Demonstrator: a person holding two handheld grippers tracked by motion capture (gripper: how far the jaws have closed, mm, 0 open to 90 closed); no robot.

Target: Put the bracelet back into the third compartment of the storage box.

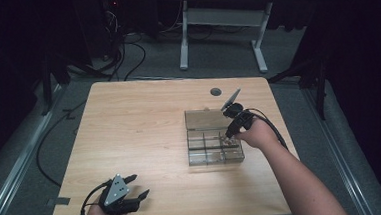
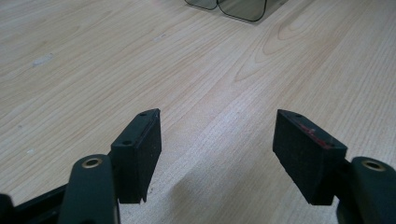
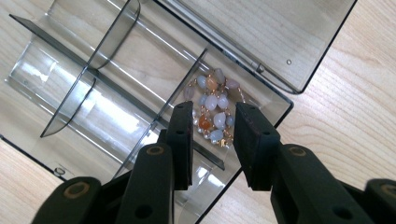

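Item: smoky translucent plastic organiser box [image 1: 215, 148], rectangular, thin internal dividers forming several compartments, its flat hinged lid [image 1: 204, 118] laid open on the far side; it stands on the right half of a pale wood-grain laminate table [image 1: 140, 135] with rounded corners. Contents: one beaded bracelet [image 3: 213, 112] of smooth oval stones in milky white, pale lilac and amber-orange, linked by small gold-toned beads, lying loosely bunched in a corner compartment next to the lid hinge. Right gripper [image 3: 212, 135]: black, two blocky jaws with matte textured pads, poised above the bracelet's compartment, pointing down into it; jaws partly apart, the bracelet seen in the gap below them, with no pad pressing on it and nothing held. The right forearm reaches in from the bottom right edge, the wrist bent over the box. Left gripper [image 2: 217, 149]: same make, grey triangular plate on top, resting low at the table's near left edge, well apart from the box; jaws spread wide over bare wood, holding nothing.
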